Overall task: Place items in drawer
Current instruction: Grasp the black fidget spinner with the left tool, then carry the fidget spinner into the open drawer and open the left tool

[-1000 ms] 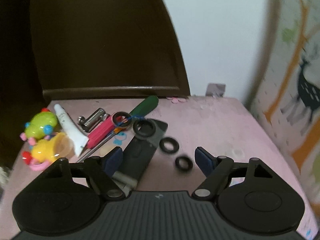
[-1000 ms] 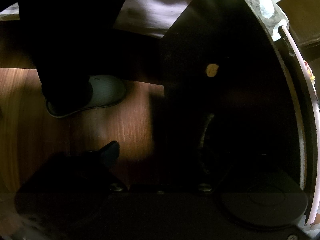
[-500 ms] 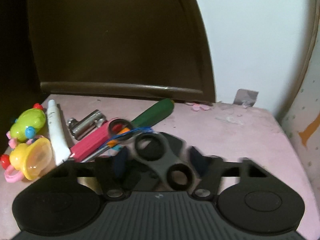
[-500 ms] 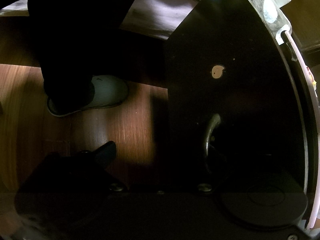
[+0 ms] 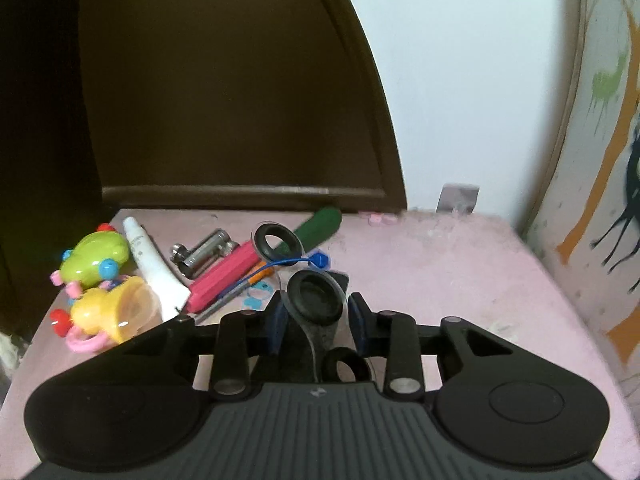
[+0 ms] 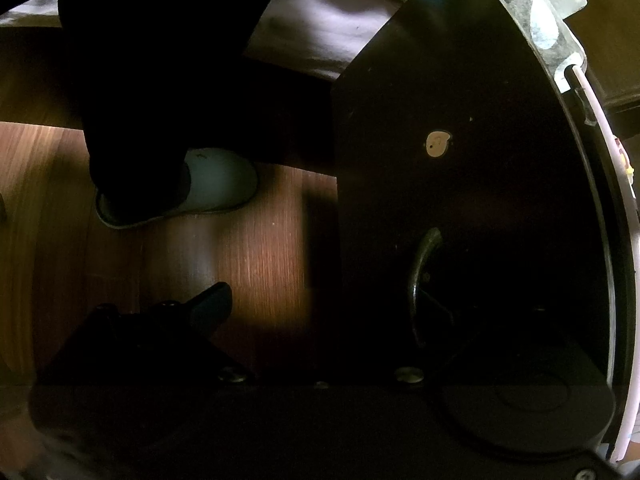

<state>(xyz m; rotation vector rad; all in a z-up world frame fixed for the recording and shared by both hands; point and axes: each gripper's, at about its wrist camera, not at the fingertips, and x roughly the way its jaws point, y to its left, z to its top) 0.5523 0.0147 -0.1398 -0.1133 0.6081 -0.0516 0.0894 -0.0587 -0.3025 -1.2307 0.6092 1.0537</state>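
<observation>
on the pink tabletop [image 5: 440, 264], the toys, white tube [image 5: 150, 258] and pink pen [image 5: 224, 274] lie where they did a second ago. what has changed: the left gripper [image 5: 316, 322] has come forward and narrowed from wide to closed around the black ringed packet [image 5: 314, 304], so the first item looks secured for carrying. in the right wrist view the right gripper [image 6: 320, 308] has crept nearer the dark drawer front [image 6: 460, 200] and its handle [image 6: 420, 276]; only one finger shows, so its spread cannot be told. the drawer seems still shut.
</observation>
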